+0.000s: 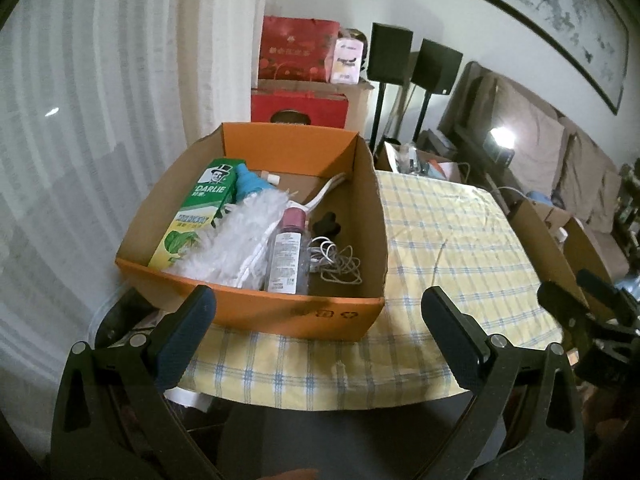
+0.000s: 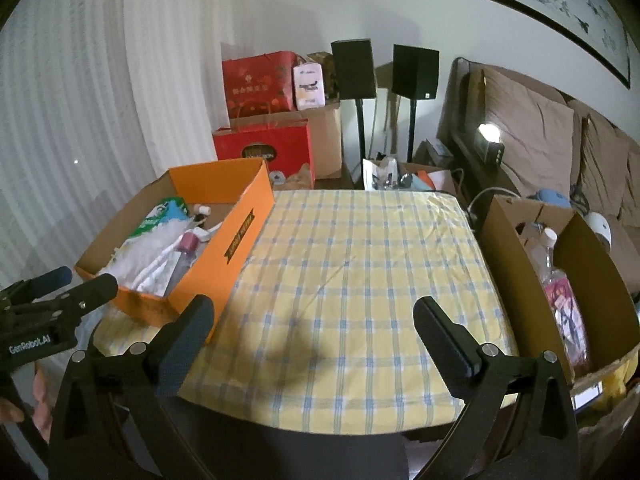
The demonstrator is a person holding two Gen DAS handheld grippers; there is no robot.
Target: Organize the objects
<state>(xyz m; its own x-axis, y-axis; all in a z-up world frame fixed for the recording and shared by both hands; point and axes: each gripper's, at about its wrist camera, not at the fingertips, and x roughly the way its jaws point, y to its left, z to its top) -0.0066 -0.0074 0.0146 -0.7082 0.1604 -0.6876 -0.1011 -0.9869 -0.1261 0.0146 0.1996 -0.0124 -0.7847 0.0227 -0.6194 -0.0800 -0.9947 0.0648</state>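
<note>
Clutter sat gathered in orange box [image 1: 256,312] at ten o'clock, presumably sorted; left gripper [image 1: 320,320] and right gripper [image 2: 316,328] both hung released, empty.

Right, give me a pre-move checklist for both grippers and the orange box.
1. Left gripper jaws open, nothing between them: ok.
2. Right gripper jaws open, nothing between them: ok.
3. Orange box resting flat on the checked tablecloth: ok.
4. Toothpaste carton, duster, clear bottle and coiled cable all inside the box: ok.
5. Any loose items left on the cloth beside the box: none visible, ok.
6. Contents of the brown box at the right: partly hidden, cannot tell.
</note>
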